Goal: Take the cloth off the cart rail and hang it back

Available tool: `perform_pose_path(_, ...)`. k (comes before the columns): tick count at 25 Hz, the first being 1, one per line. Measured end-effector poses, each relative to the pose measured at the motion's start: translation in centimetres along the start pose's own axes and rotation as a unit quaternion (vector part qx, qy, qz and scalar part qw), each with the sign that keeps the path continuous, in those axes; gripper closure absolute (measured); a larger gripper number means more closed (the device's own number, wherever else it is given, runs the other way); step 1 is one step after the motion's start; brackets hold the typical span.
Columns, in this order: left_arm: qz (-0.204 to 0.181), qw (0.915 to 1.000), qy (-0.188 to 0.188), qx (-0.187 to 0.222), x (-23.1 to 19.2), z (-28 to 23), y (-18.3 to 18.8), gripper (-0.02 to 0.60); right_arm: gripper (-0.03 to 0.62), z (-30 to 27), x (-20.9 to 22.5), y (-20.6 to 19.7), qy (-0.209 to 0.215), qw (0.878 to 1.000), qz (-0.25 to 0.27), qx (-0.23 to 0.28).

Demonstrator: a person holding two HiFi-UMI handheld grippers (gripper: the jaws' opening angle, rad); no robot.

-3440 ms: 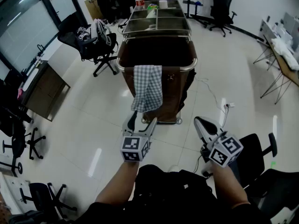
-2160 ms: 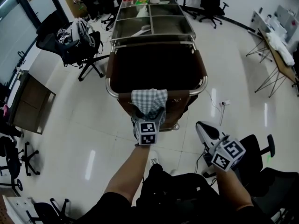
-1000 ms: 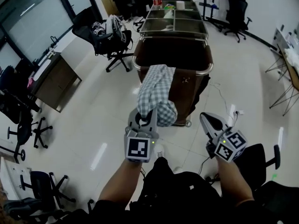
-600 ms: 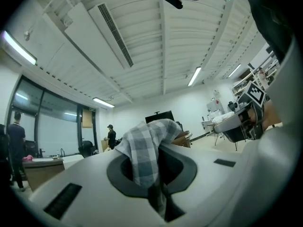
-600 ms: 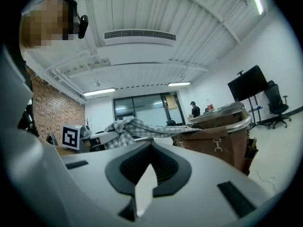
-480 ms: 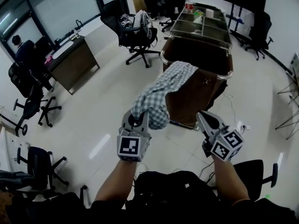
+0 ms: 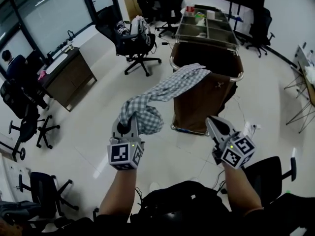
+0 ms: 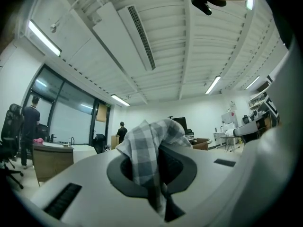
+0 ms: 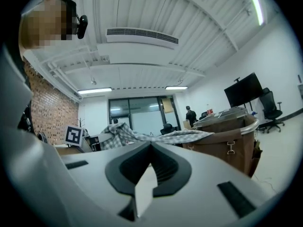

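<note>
Left hand-held gripper (image 7: 127, 127) lower left, forearm extended, level, clenched on checked cloth (image 7: 167, 90) trailing to cart rail (image 7: 235, 77), right hand-held gripper (image 7: 215, 126) level, closed, empty.

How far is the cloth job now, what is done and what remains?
Done: the left gripper is shut on the checked cloth. In hand: the cloth stretches away from the cart rail, its far end lying on it. Left: pull it free, then hang it back. The right gripper is shut, empty.
</note>
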State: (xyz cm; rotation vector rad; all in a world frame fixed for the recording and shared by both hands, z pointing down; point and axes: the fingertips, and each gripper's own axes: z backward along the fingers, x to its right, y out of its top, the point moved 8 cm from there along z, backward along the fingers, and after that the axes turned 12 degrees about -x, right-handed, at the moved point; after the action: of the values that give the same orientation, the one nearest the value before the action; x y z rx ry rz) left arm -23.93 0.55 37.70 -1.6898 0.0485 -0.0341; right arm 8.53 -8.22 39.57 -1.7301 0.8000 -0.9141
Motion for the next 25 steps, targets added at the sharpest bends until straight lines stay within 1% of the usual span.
perform_pose_path(3, -0.011, 0.9998, -0.016, -0.003, -2.6, 0.8, -0.1, 0.558, 0.579, -1.5, -2.5, -0.2, -0.014, 1.000, -0.003, 0.007)
perform_pose_path(8, -0.030, 0.9978, -0.060, -0.007, -5.3, 1.8, -0.5, 0.558, 0.579, -3.4, -6.7, -0.6, -0.037, 0.999, -0.009, 0.016)
perform_pose_path(10, -0.028, 0.9977, -0.061, -0.011, -6.6, 2.0, -0.9, 0.558, 0.579, -3.7, -8.0, -1.0, -0.046, 0.999, -0.010, 0.014)
perform_pose_path(15, -0.015, 0.9987, -0.046, -0.015, -10.1, 3.1, -1.2, 0.558, 0.579, -4.1, -10.0, -1.5, -0.063, 0.998, -0.011, 0.007)
perform_pose_path(17, -0.014, 0.9984, -0.051, -0.017, -10.4, 3.4, -1.2, 0.558, 0.579, -4.1, -10.2, -1.6, -0.067, 0.998, -0.012, 0.008)
perform_pose_path(20, -0.016, 0.9969, -0.074, -0.021, -10.1, 3.4, -2.0, 0.558, 0.579, -4.7, -11.0, -1.8, -0.070, 0.997, -0.014, 0.008)
perform_pose_path(25, -0.018, 0.9928, -0.109, -0.047, -8.8, 3.6, -3.2, 0.558, 0.579, -5.6, -12.8, -2.5, -0.066, 0.998, -0.015, 0.002)
